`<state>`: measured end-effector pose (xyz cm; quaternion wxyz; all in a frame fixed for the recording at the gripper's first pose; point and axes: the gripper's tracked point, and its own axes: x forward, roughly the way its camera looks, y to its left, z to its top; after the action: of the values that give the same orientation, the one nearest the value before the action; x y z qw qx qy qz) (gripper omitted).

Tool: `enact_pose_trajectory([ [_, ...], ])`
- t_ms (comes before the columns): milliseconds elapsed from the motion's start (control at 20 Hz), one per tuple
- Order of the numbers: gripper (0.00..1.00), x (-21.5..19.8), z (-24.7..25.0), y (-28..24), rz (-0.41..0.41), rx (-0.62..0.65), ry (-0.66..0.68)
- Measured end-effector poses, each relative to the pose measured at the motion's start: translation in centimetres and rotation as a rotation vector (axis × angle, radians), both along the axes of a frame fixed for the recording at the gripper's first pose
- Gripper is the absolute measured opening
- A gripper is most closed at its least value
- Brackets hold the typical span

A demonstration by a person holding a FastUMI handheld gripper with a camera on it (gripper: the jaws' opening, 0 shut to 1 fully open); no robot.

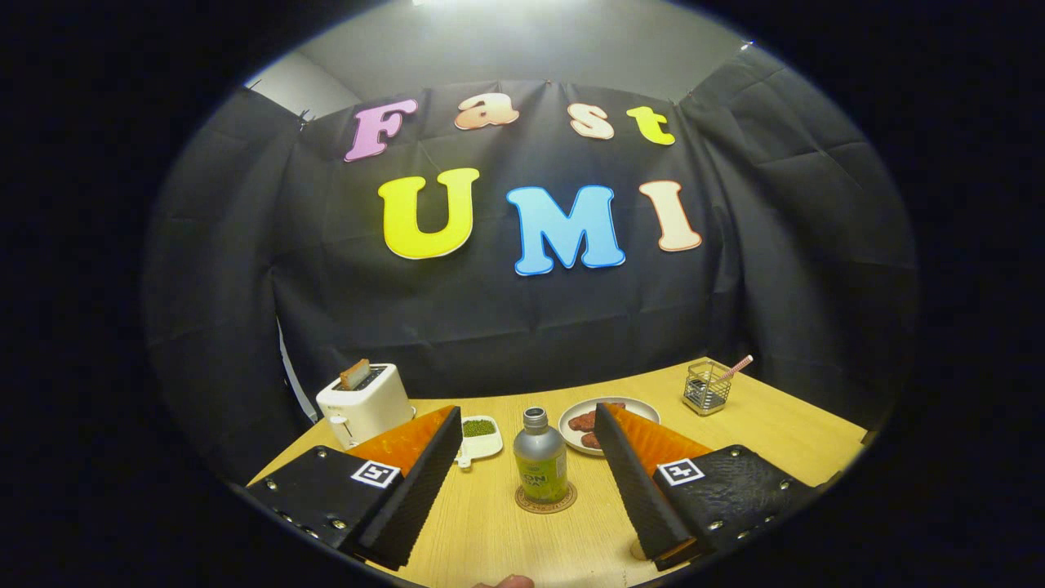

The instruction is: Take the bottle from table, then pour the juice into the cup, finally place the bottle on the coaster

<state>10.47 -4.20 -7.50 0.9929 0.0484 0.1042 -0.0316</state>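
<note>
A small silver bottle (540,461) with a yellow-green label and a grey cap stands upright on a round brown coaster (545,499) on the wooden table (490,531). My gripper (526,411) is open. Its two fingers are spread wide on either side of the bottle, and neither touches it. The bottle sits in the gap between them, near their tips. A pale round edge (638,552) shows under the right finger, and I cannot tell what it is.
A white toaster (365,403) holding a slice of toast stands at the back left. Beside it is a small white dish (480,437) of green bits. Behind the bottle lies a plate (608,408) of brown food. A wire holder (707,386) with a pink straw is at the back right. A fingertip (508,581) shows at the near edge.
</note>
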Motion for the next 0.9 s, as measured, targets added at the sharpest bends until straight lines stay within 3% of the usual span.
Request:
enact_pose_trajectory([
  [400,0.99,-4.0,5.2,-0.4,0.032,-0.023,-0.095],
  [900,0.99,-6.6,6.0,0.2,0.056,-0.031,-0.108],
])
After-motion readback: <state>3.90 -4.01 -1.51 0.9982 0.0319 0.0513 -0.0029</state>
